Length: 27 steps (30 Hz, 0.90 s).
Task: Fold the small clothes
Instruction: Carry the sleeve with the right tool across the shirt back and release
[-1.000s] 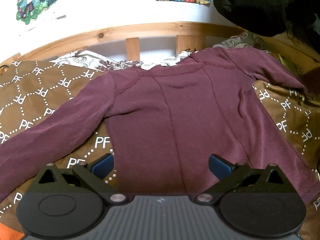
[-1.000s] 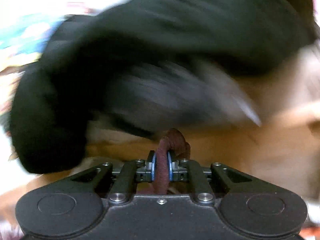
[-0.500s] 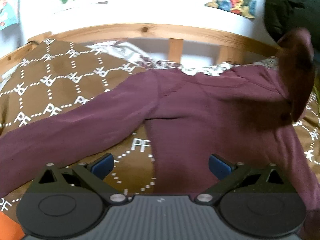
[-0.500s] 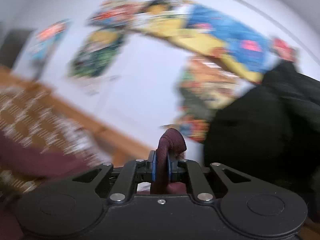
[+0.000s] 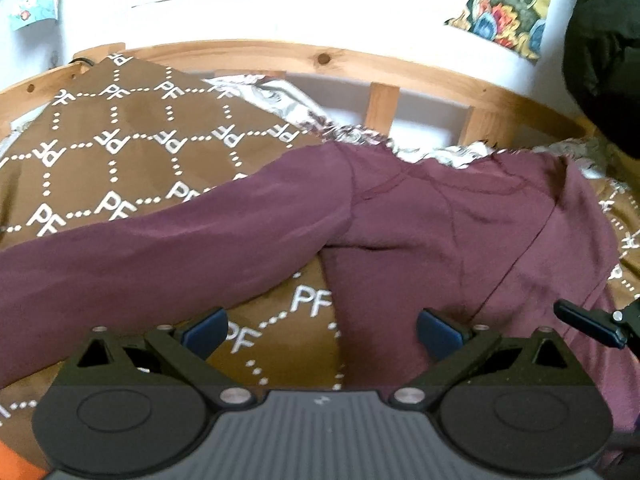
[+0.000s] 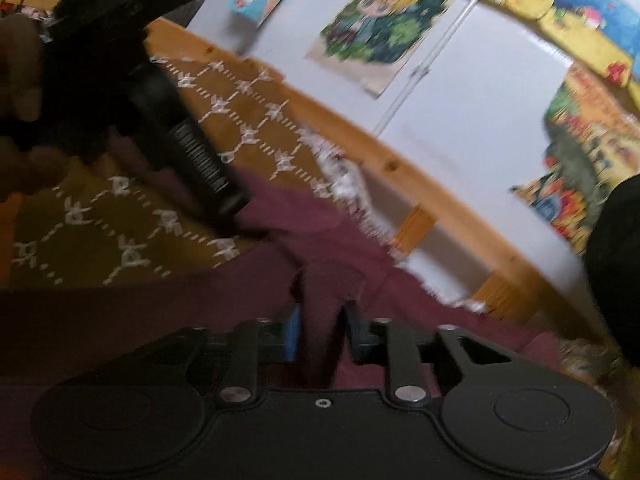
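Garment under inspection: 1 maroon long-sleeved top (image 5: 420,240), flat on my patterned brown bedspread (image 5: 120,152). Its right sleeve (image 6: 320,304) lies folded across the body, so my right gripper (image 6: 320,332) is opening; cloth sits between its jaws, apparently no longer pinched. My left gripper (image 5: 320,332) hangs wide open, holding nothing, over the top's side edge beside the outstretched left sleeve (image 5: 160,240), which I judge comes next.

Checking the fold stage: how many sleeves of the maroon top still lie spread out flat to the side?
1. The long sleeve stretches out over the brown blanket. The other sleeve is folded across the top, its cuff between the right gripper's opening jaws.
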Tool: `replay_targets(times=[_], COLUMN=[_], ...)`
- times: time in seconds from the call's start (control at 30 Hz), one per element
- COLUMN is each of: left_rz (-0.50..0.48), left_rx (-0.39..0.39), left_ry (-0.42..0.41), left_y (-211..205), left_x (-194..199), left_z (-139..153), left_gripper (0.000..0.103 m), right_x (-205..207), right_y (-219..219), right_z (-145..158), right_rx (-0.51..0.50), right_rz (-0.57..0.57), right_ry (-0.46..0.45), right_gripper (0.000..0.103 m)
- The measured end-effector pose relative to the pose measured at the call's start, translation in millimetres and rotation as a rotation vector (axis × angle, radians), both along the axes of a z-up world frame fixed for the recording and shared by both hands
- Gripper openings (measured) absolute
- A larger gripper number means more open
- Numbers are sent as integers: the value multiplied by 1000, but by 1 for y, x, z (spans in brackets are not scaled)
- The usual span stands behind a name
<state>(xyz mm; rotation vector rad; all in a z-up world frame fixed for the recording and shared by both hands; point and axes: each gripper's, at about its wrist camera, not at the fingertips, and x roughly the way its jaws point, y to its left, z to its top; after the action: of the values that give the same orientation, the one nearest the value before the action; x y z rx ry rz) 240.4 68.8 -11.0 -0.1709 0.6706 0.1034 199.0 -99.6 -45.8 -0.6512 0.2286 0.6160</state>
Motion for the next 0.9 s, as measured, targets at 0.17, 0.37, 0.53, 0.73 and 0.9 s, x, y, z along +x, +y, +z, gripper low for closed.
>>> replay_targets(times=[0.17,0.37,0.53,0.73,0.9], left_rz=[-46,-168,-214,-229,-235], left_rx=[-58,-52,55,73,84], left_ry=[-57,-2,19,28,23], left_y=[-4,-29,-55,-65,-68], left_x=[2,14,19,26,29], left_z=[-1,-20,-38,-50,-57], left_gripper=[102,102,102,102,102], right_x=[-11,6,76,170,217], right_y=[-19,-62,-102,-138,-140], right_z=[4,16,33,48,41], right_rx=[4,44,79,215,187], right_rz=[27,-127,-322,-516,-538], right_ry=[52,34,7,73,125], right_gripper=[82,88,88,76,54])
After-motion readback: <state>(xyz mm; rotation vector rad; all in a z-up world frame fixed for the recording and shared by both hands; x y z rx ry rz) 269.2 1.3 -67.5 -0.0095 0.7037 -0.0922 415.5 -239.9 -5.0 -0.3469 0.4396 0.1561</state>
